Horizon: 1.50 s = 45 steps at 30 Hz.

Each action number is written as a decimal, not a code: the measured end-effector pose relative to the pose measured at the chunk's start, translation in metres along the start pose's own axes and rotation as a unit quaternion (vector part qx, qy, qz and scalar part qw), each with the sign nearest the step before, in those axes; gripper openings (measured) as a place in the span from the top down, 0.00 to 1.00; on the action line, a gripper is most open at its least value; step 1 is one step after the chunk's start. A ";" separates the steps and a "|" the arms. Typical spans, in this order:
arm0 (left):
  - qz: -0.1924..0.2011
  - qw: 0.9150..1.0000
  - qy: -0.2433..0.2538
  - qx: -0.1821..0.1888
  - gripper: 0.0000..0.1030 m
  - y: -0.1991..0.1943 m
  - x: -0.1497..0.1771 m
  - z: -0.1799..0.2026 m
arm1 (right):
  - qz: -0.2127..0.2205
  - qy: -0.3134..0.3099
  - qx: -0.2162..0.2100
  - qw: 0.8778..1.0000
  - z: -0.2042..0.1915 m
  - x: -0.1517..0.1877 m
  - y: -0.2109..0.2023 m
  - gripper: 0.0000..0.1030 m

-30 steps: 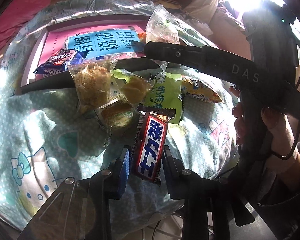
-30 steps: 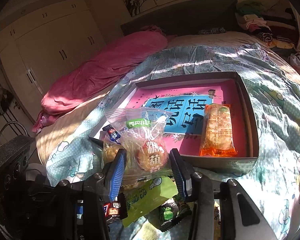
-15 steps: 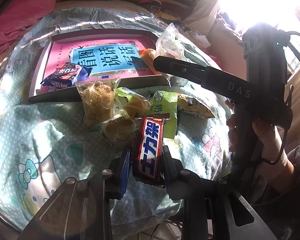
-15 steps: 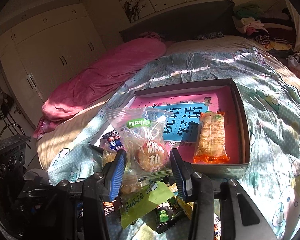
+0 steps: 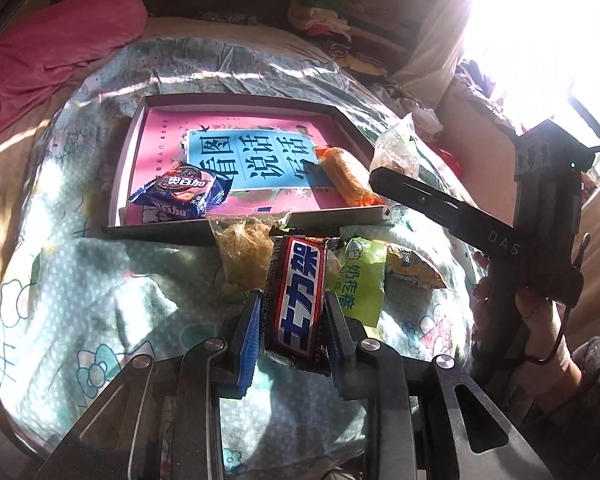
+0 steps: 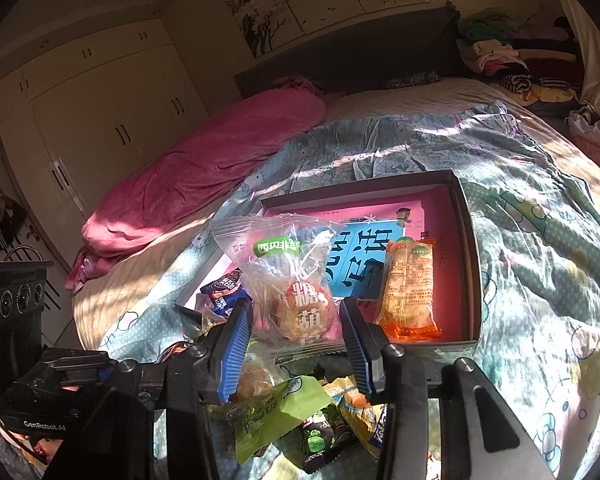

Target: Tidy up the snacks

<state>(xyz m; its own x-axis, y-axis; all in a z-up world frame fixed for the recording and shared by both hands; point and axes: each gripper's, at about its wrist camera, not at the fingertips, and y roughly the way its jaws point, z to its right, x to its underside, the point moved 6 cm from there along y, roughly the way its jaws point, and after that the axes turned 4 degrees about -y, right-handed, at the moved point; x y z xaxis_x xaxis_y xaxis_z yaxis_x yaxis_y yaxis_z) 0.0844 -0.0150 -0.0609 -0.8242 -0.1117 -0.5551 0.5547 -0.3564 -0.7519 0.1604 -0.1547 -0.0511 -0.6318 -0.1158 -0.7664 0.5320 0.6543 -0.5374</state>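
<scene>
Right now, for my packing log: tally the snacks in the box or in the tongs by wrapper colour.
Blue, cookie pack in the box: 1
Orange, packet in the box: 1
Dark brown, chocolate bar in the left tongs: 1
Clear, snack bag in the right tongs: 1
Total: 4

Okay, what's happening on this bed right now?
A person with a gripper in each hand is sorting snacks into a shallow box on the bedspread. The left gripper is clamped on a chocolate bar; the right gripper holds a clear-wrapped pastry. A blue cookie pack and an orange packet already lie in the box, and several more snacks sit loose outside it.
</scene>
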 end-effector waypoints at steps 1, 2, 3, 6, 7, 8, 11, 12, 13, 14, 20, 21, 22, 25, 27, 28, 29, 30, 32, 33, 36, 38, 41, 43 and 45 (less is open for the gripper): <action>0.003 1.000 -0.004 -0.002 0.71 0.000 -0.003 -0.002 | 0.002 0.001 0.001 1.000 0.001 -0.001 -0.001 0.56; 0.008 1.000 -0.007 -0.005 0.71 0.000 -0.005 -0.005 | 0.003 0.003 0.002 1.000 0.003 -0.001 -0.002 0.56; 0.012 1.000 -0.010 -0.009 0.71 -0.001 -0.008 -0.008 | 0.005 0.005 0.004 1.000 0.004 -0.002 -0.002 0.56; 0.026 0.999 -0.016 -0.024 0.71 -0.003 -0.017 -0.017 | 0.008 0.011 0.007 1.000 0.009 -0.003 -0.004 0.56; 0.030 0.999 -0.017 -0.028 0.71 -0.003 -0.020 -0.020 | 0.009 0.013 0.008 1.000 0.010 -0.004 -0.005 0.56; 0.033 0.999 -0.019 -0.034 0.71 -0.003 -0.023 -0.023 | 0.010 0.015 0.008 1.000 0.011 -0.004 -0.005 0.56; 0.041 0.998 -0.028 -0.047 0.71 -0.002 -0.030 -0.032 | 0.011 0.018 0.011 1.000 0.015 -0.005 -0.006 0.56; 0.043 0.997 -0.027 -0.054 0.71 -0.001 -0.033 -0.035 | 0.012 0.018 0.012 1.000 0.015 -0.005 -0.006 0.56; 0.045 0.997 -0.027 -0.059 0.71 -0.001 -0.035 -0.037 | 0.012 0.018 0.014 1.000 0.016 -0.006 -0.006 0.56; 0.049 0.996 -0.028 -0.063 0.71 -0.001 -0.037 -0.040 | 0.012 0.019 0.015 1.000 0.017 -0.006 -0.006 0.56; 0.056 0.994 -0.042 -0.085 0.71 0.006 -0.053 -0.055 | 0.014 0.024 0.019 0.999 0.021 -0.006 -0.007 0.56; 0.056 0.994 -0.046 -0.088 0.71 0.007 -0.055 -0.057 | 0.014 0.026 0.020 0.999 0.022 -0.006 -0.007 0.56; 0.056 0.993 -0.048 -0.090 0.71 0.009 -0.057 -0.059 | 0.015 0.026 0.021 0.999 0.023 -0.007 -0.007 0.56; 0.057 0.992 -0.059 -0.095 0.71 0.014 -0.063 -0.066 | 0.017 0.029 0.024 0.999 0.027 -0.007 -0.009 0.56; 0.055 0.991 -0.065 -0.100 0.71 0.018 -0.065 -0.071 | 0.018 0.032 0.026 0.999 0.029 -0.007 -0.009 0.56; 0.053 0.991 -0.069 -0.102 0.71 0.020 -0.066 -0.073 | 0.018 0.034 0.027 0.999 0.031 -0.007 -0.009 0.56; 0.052 0.991 -0.072 -0.105 0.71 0.022 -0.066 -0.075 | 0.019 0.035 0.028 0.999 0.032 -0.007 -0.010 0.56; 0.051 0.990 -0.075 -0.106 0.71 0.024 -0.067 -0.077 | 0.019 0.035 0.029 0.999 0.033 -0.007 -0.010 0.56; 0.049 0.990 -0.077 -0.111 0.71 0.027 -0.068 -0.080 | 0.021 0.038 0.030 0.999 0.035 -0.008 -0.011 0.56; 0.048 0.989 -0.076 -0.114 0.71 0.029 -0.068 -0.081 | 0.022 0.039 0.031 0.999 0.036 -0.008 -0.012 0.56; 0.043 0.989 -0.075 -0.121 0.71 0.033 -0.069 -0.083 | 0.022 0.041 0.035 0.998 0.039 -0.009 -0.011 0.56; 0.041 0.989 -0.072 -0.124 0.71 0.036 -0.070 -0.083 | 0.023 0.042 0.038 0.998 0.041 -0.009 -0.011 0.56; 0.039 0.989 -0.072 -0.125 0.71 0.039 -0.069 -0.084 | 0.025 0.042 0.043 0.998 0.044 -0.011 -0.012 0.56; 0.038 0.989 -0.071 -0.126 0.71 0.042 -0.070 -0.085 | 0.026 0.042 0.045 0.998 0.046 -0.013 -0.011 0.56; 0.039 0.989 -0.068 -0.127 0.71 0.044 -0.070 -0.085 | 0.027 0.045 0.045 0.998 0.048 -0.013 -0.011 0.56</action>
<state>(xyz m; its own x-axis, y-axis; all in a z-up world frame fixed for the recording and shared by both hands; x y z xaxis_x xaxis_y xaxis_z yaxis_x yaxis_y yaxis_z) 0.1766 0.0560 -0.0853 -0.7763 -0.2594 -0.5745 0.6131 -0.0989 -0.7838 0.1900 -0.1962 -0.0519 -0.6465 -0.0110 -0.7629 0.6136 0.5868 -0.5284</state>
